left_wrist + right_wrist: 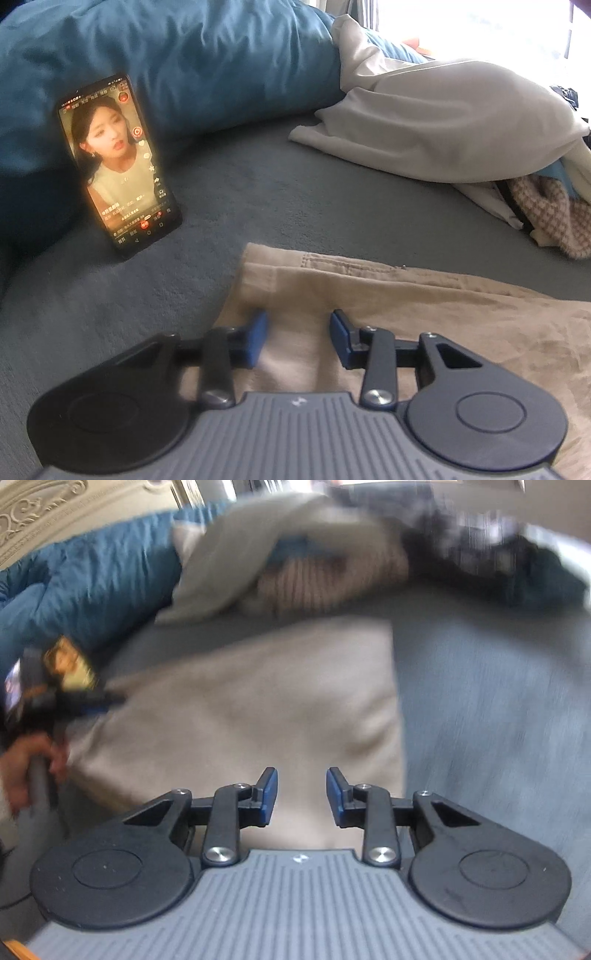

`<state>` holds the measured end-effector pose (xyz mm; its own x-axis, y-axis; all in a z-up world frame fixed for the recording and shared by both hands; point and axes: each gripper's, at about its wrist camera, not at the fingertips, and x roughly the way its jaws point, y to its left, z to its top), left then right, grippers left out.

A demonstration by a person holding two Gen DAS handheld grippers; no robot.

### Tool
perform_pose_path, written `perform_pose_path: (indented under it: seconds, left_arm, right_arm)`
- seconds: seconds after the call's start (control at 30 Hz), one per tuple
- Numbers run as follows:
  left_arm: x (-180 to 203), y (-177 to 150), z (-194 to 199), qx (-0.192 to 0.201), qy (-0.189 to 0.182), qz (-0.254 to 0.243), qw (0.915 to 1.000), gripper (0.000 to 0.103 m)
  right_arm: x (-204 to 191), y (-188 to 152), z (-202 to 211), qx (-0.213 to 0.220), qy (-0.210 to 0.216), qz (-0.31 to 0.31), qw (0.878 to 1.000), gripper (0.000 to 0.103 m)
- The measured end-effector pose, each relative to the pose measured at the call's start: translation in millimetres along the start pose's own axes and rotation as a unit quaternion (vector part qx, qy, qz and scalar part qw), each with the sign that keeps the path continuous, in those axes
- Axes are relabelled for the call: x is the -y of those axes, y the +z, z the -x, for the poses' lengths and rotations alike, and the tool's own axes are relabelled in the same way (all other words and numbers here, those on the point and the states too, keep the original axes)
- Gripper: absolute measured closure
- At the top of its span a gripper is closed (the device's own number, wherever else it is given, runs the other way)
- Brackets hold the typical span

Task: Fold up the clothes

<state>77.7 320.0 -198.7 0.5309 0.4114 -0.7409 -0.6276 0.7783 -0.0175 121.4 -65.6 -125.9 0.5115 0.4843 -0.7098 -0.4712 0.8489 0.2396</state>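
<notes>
Grey bed [229,192] carries folded tan trousers [424,317]; left tool [298,334] and right tool [301,794] hover above, jaws partly apart, empty.

Bed: a grey-blue sheet [240,192] covered it.
Duvet: a teal quilt [177,55] lay bunched along the far side.
Window: bright daylight [480,26] came in at the upper right.
Headboard: pale carved scrollwork [40,506] showed behind the quilt.

Home bedroom, blue duvet [166,55], pillow [461,110], bedsheet [258,206] (clothes strewn)
</notes>
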Motion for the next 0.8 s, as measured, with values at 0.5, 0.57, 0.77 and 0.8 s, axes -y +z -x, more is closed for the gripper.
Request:
perform_pose_path:
  seconds: [0.5, 0.57, 0.77, 0.8]
  left_arm:
    - [22.0, 23.8, 32.0, 0.021, 0.043, -0.044, 0.9979, 0.044]
    - [42.5, 30.0, 47.9, 0.05, 0.021, -0.049, 0.9973, 0.038]
    - [157.5, 24.7, 50.8, 0.035, -0.168, -0.118, 0.9781, 0.031]
    - [179.7, 19.4, 47.9, 0.026, -0.199, -0.134, 0.9705, 0.031]
  right_arm:
    - [71.4, -33.4, 6.3, -0.006, 0.04, -0.164, 0.986, 0.064]
    - [88.2, -34.8, 0.9, -0.011, 0.059, -0.198, 0.978, 0.058]
    - [113.9, -42.5, -27.0, -0.053, 0.12, -0.248, 0.96, 0.058]
    - [116.4, -43.8, -29.4, -0.058, 0.131, -0.254, 0.956, 0.057]
